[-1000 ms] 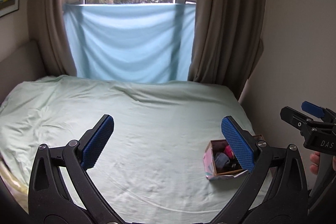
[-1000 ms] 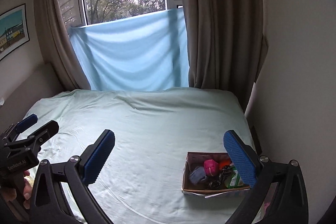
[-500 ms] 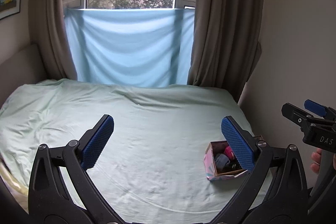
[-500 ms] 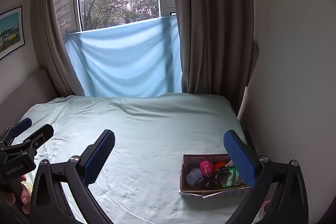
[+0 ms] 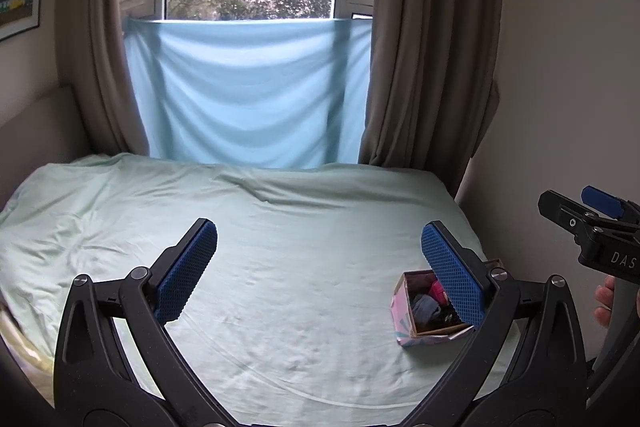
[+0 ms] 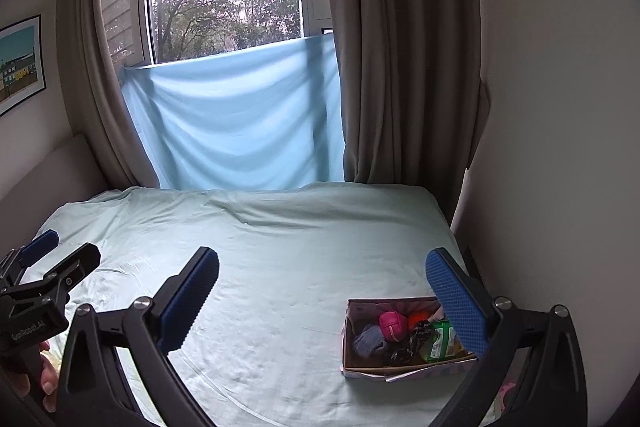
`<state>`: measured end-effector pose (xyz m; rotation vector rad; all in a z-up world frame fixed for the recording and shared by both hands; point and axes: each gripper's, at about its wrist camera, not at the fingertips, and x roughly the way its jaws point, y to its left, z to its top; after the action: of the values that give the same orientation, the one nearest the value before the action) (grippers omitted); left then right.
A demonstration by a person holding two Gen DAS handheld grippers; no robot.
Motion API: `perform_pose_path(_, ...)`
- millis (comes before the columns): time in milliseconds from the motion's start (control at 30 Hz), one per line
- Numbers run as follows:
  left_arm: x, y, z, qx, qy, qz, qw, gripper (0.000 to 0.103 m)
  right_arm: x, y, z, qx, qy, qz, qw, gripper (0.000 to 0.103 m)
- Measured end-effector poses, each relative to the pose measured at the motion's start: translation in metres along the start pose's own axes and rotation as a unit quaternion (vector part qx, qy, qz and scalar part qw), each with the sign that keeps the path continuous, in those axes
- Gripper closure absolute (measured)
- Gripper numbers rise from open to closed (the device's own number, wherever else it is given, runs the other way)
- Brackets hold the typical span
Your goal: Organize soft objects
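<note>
A small cardboard box (image 6: pixel 349 343) sits on the bed near its right edge. It holds soft items: a pink ball (image 6: pixel 391 324), a grey-blue bundle (image 6: pixel 370 342), an orange item, a dark rope toy and a green packet (image 6: pixel 440 341). The box also shows in the left wrist view (image 5: pixel 403 313). My left gripper (image 5: pixel 319 277) is open and empty above the bed, left of the box. My right gripper (image 6: pixel 322 298) is open and empty; its right finger (image 6: pixel 456 303) overlaps the box's right end in view.
The bed (image 5: pixel 280 247) has a pale green sheet. A light blue cloth (image 6: pixel 236 127) hangs over the window's lower part between brown curtains (image 6: pixel 400 67). A wall (image 6: pixel 560 147) runs close along the bed's right side.
Both grippers have drawn back and tilted up, so the box looks smaller and lower and more of the window shows. Both stay open.
</note>
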<state>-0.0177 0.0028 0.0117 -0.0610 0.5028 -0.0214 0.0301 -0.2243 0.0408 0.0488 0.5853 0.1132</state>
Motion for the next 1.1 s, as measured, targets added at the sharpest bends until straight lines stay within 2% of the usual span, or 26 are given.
perform_pose_path(533,0.0018,-0.0013,0.0007,-0.001,-0.002,0.002,1.0000,0.001,0.0023,-0.0037,0.0025,0.004,0.002,-0.004,1.000,0.000)
perform_pose_path(800,0.0031,0.0005,0.0019,-0.005,-0.015,0.019,0.9997,0.001,0.0026,-0.0040,0.0029,0.005,0.001,-0.009,1.000,0.000)
perform_pose_path(1100,0.0038,0.0070,0.0031,-0.015,-0.029,0.019,0.9993,0.001,0.0066,-0.0009,0.0037,0.007,0.006,-0.009,1.000,0.000)
